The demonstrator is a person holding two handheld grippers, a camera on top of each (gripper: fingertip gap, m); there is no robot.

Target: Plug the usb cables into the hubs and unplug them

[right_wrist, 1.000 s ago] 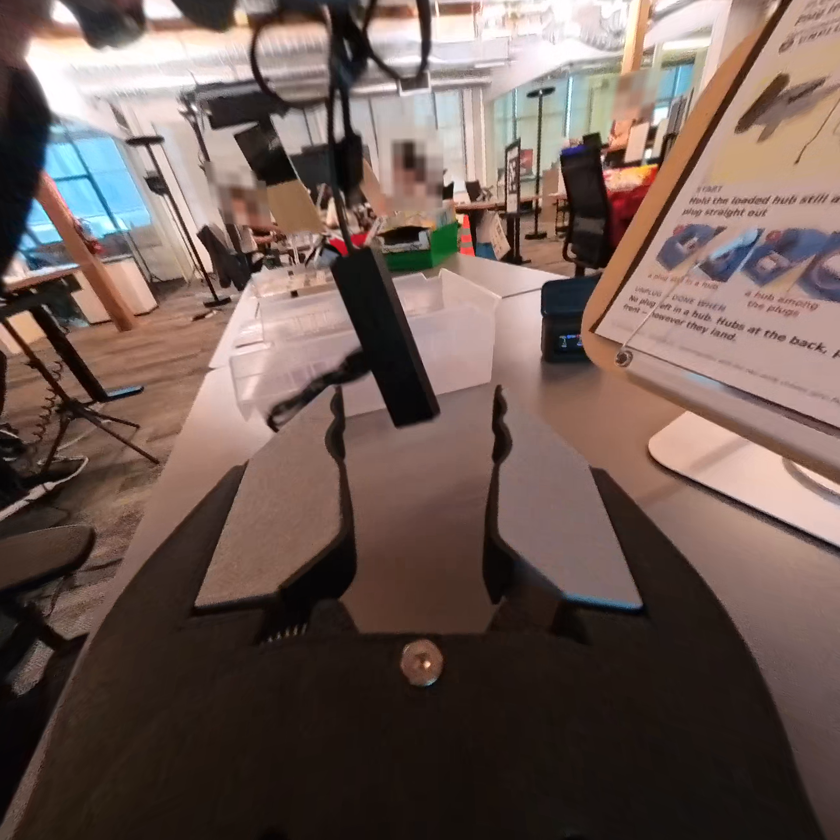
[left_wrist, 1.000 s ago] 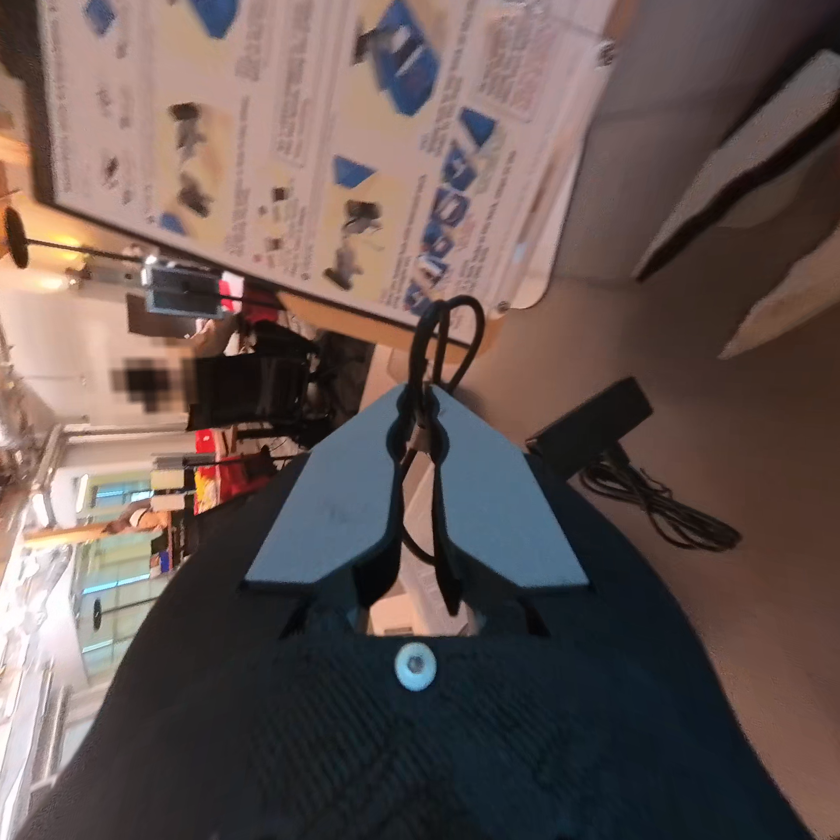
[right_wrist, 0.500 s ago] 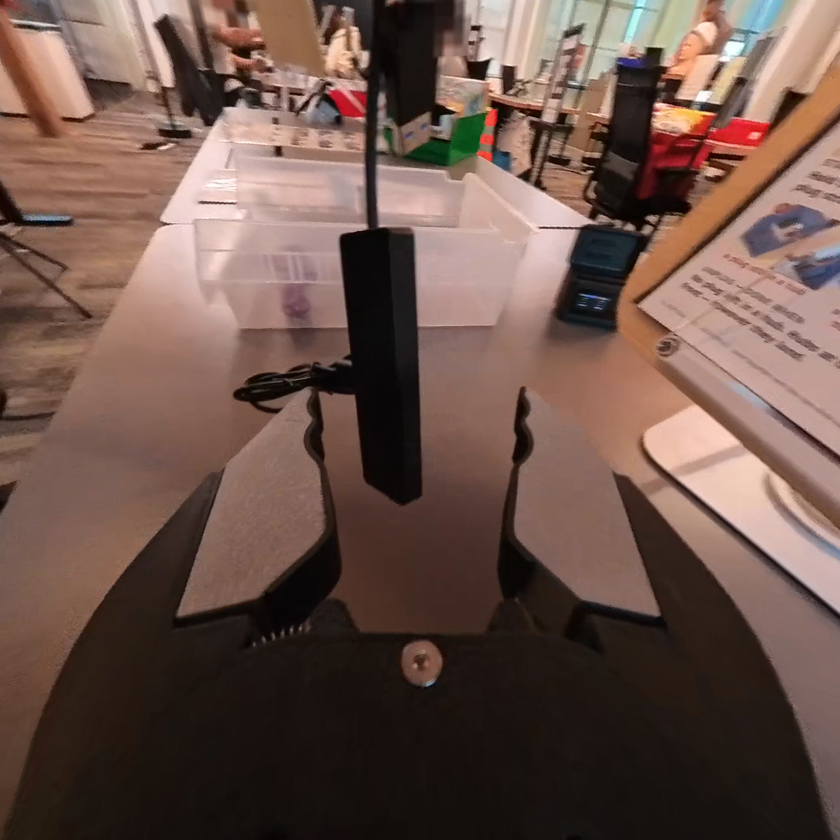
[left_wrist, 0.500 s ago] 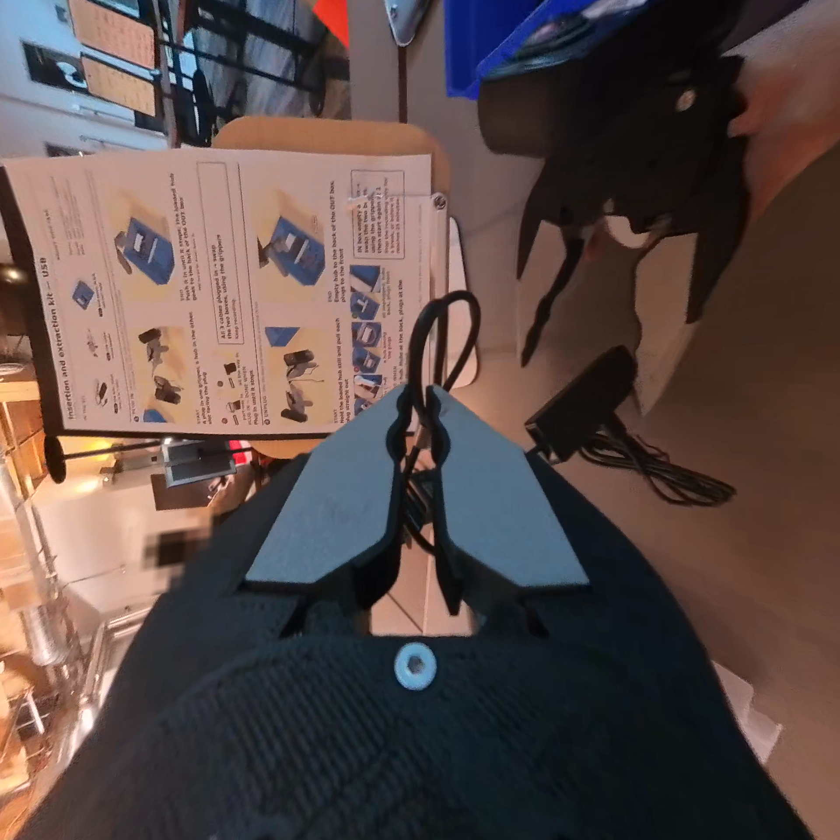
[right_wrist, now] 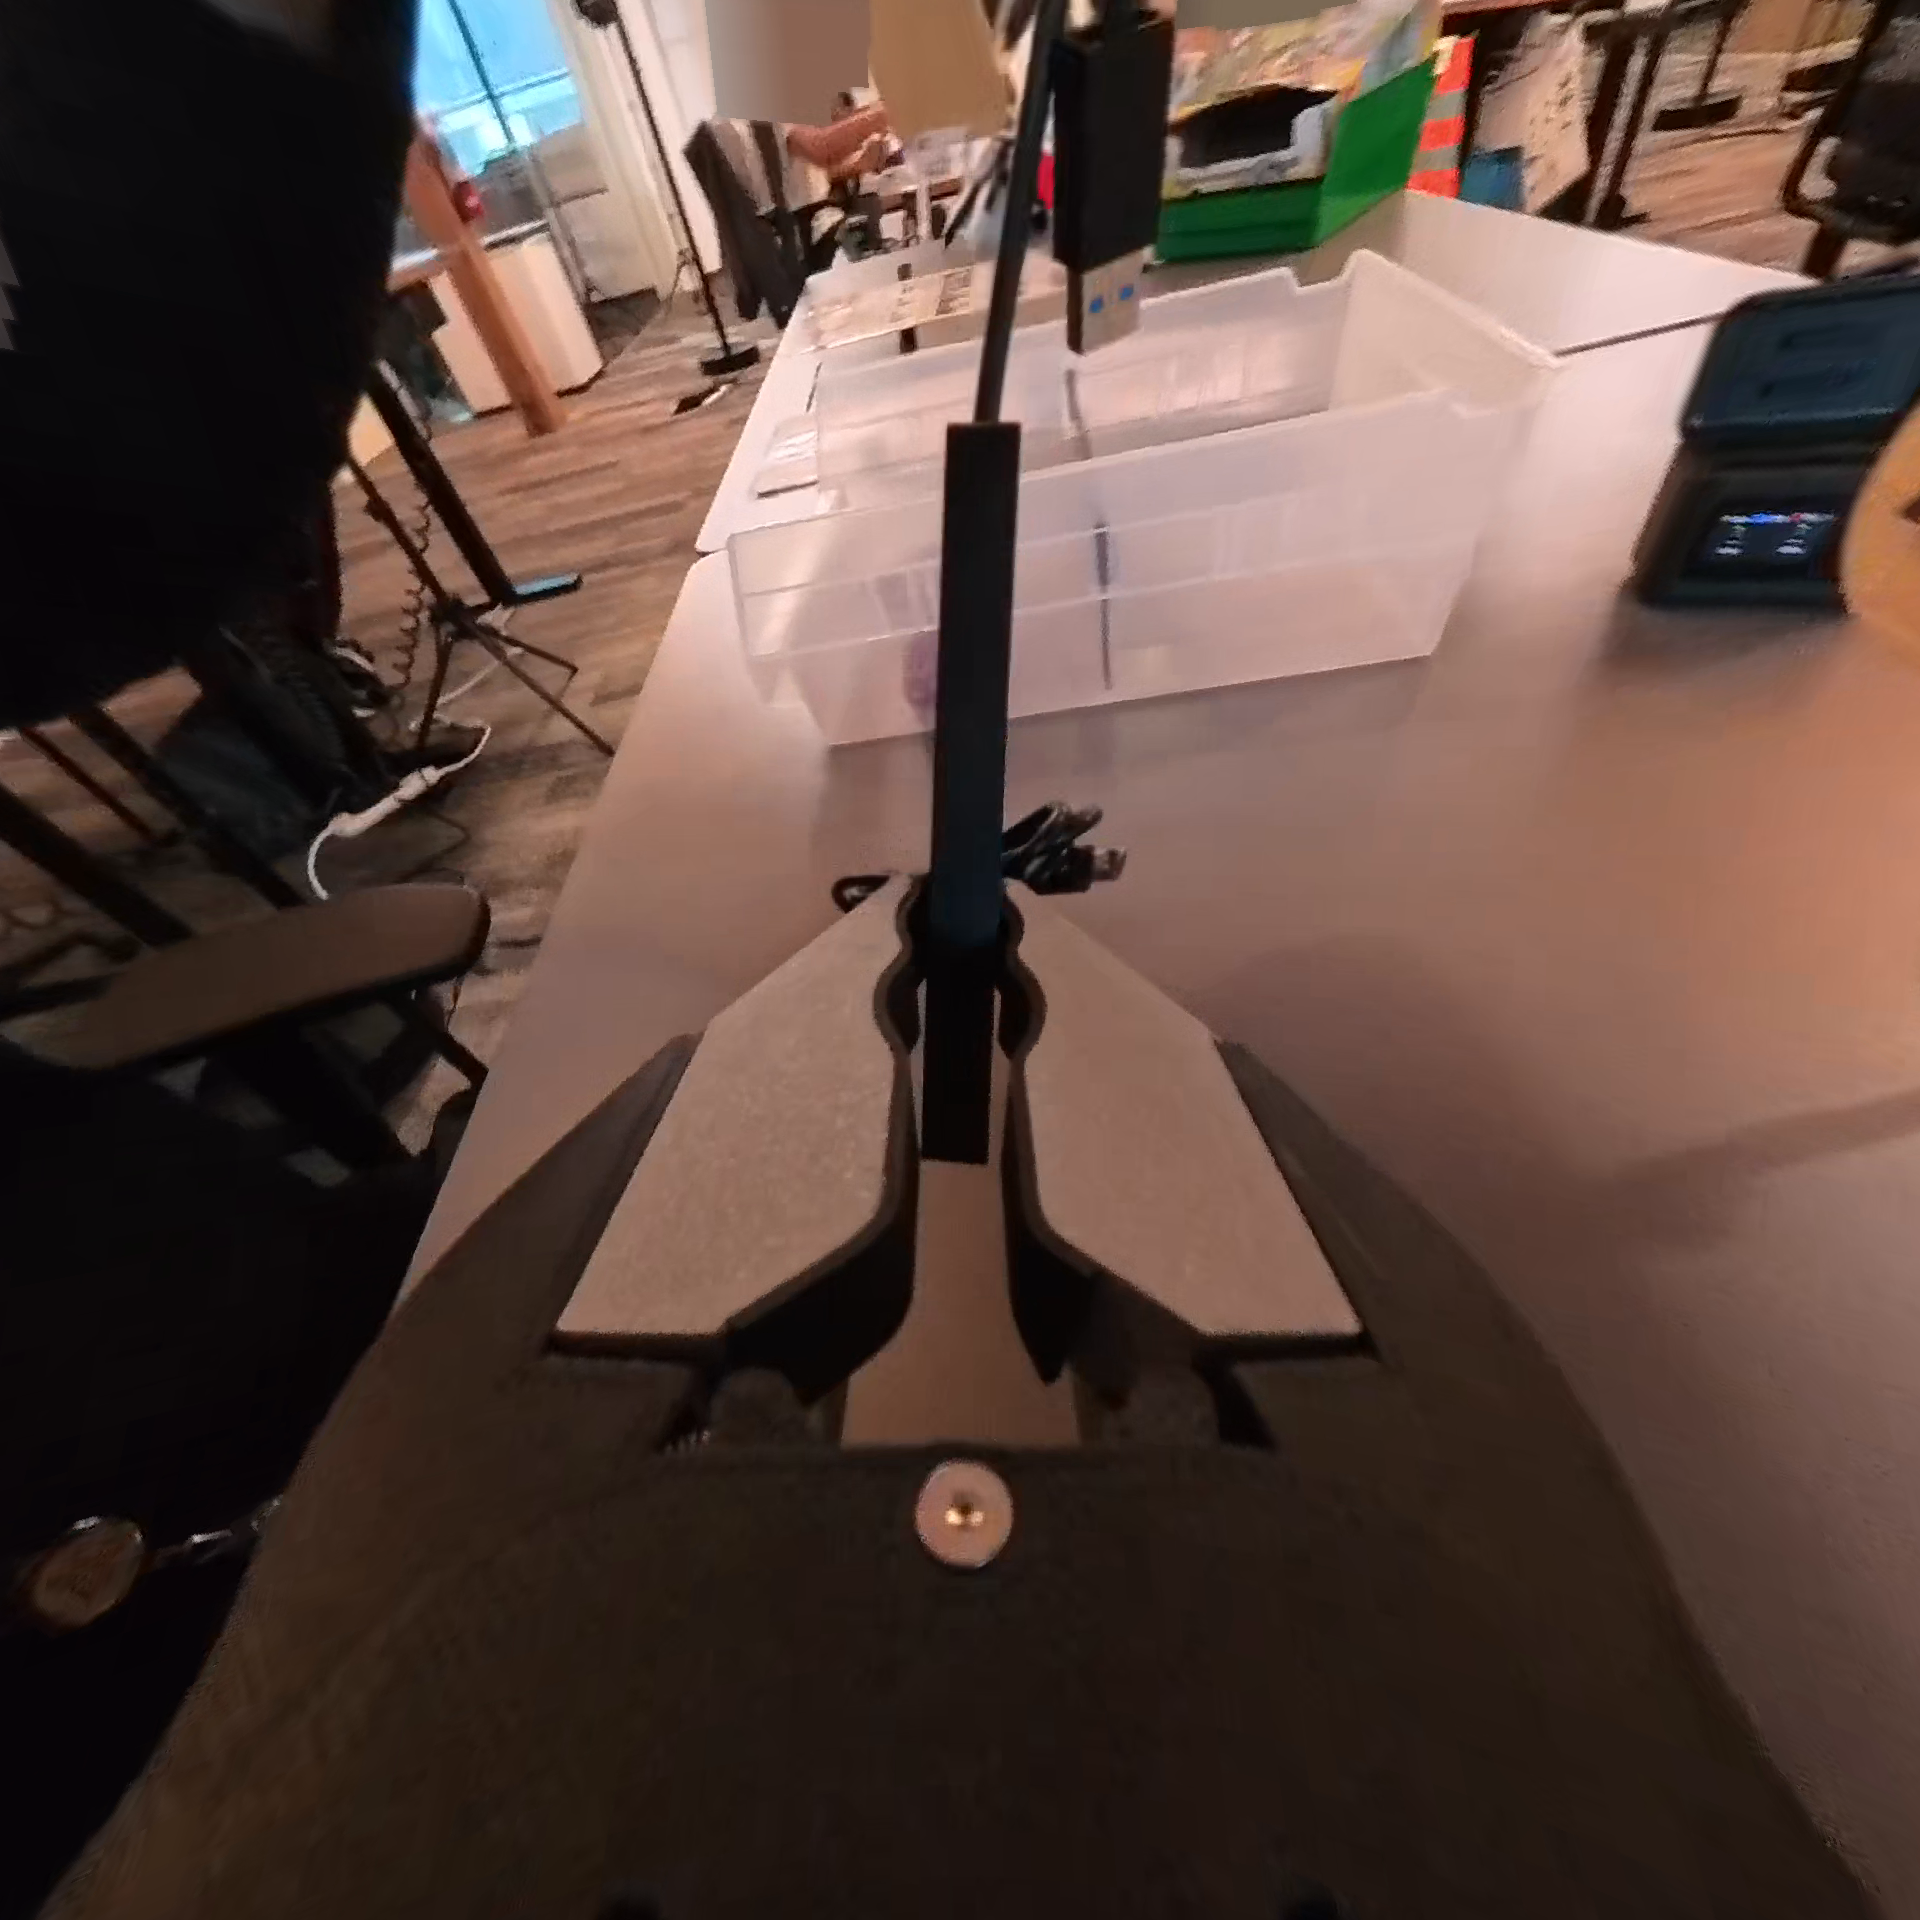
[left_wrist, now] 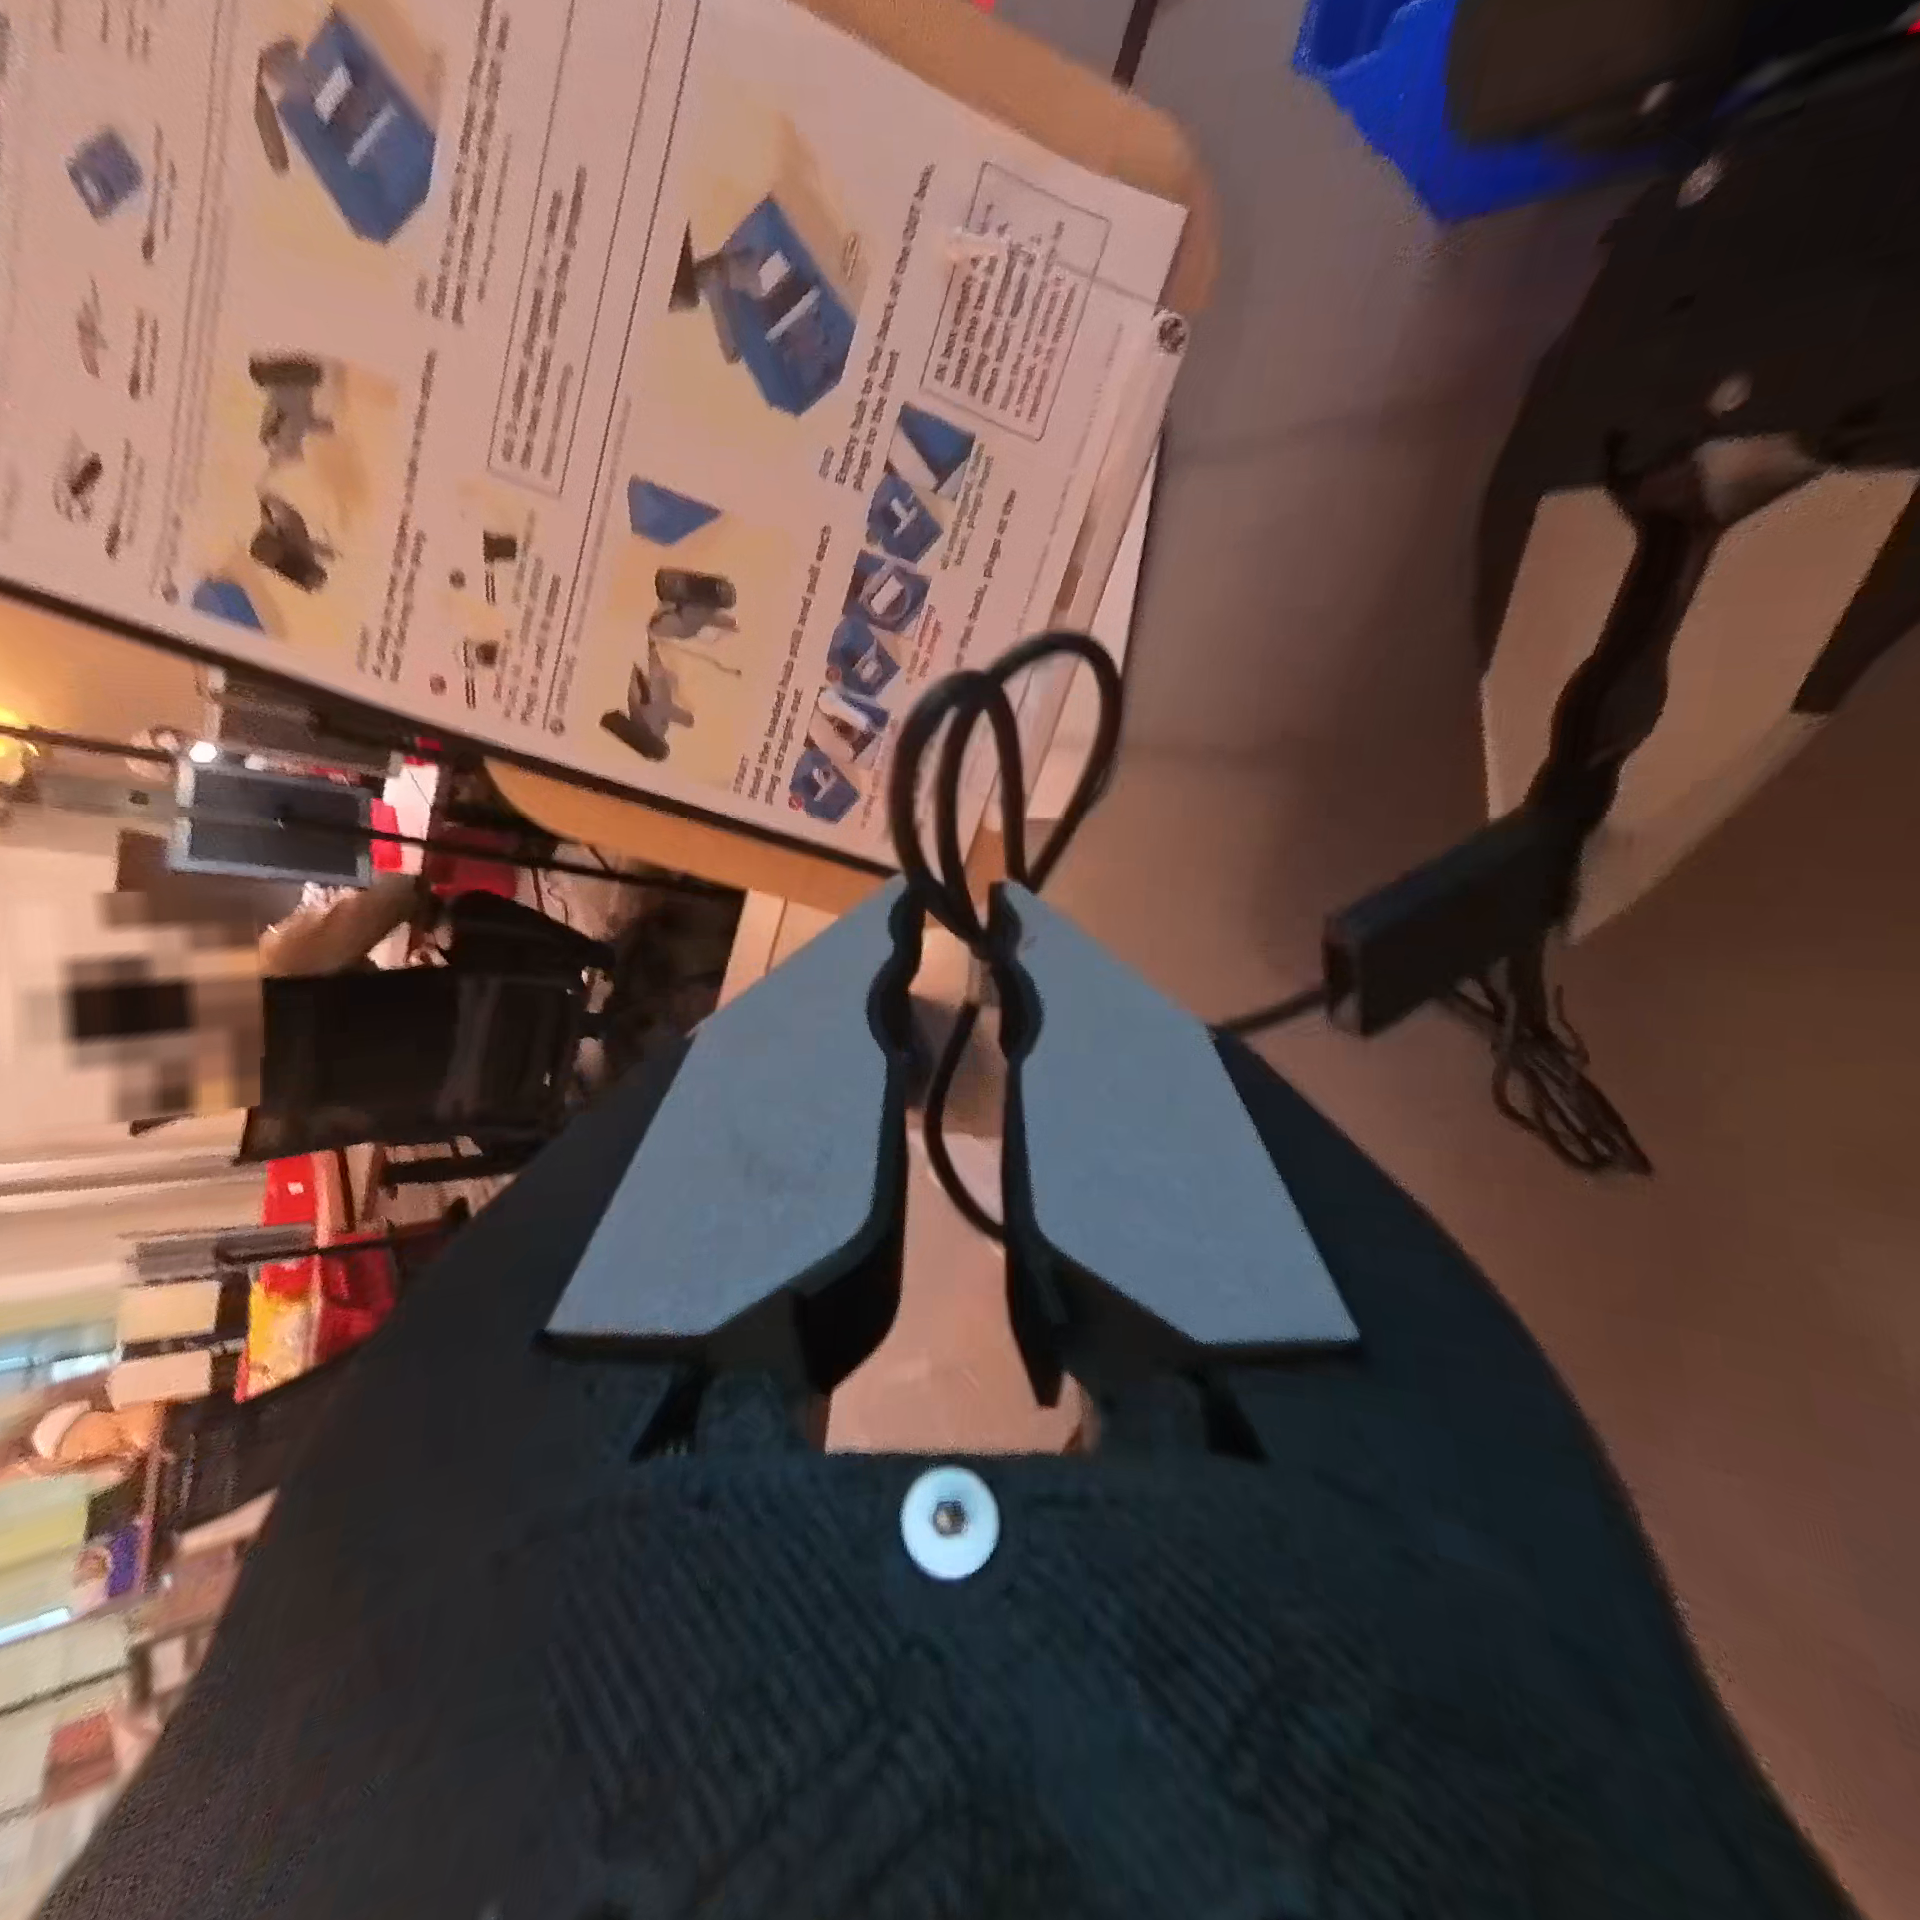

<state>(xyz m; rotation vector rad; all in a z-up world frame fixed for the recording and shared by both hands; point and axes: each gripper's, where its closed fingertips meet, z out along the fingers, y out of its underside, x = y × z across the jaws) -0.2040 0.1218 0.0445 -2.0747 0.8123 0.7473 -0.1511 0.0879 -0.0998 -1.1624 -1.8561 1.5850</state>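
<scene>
Above the grey table [right_wrist: 1351, 935], the right gripper [right_wrist: 961, 935] has just clamped the slim black hub [right_wrist: 971, 675] dangling from the looped black cable [left_wrist: 997, 748] pinched by the left gripper [left_wrist: 951, 914], steadying it for plugging.

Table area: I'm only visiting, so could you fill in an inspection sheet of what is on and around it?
Surface: grey table, matte.
Job's things: black hub held upright; plug hangs above it, not plugged in.
Clutter: clear bin, black device, instruction board.
Grippers: right gripper shut on hub; left gripper shut on cable.
Cables: cable rises from hub; spare bundle lies on table.
Surroundings: chair, tripod, desks beyond.
</scene>
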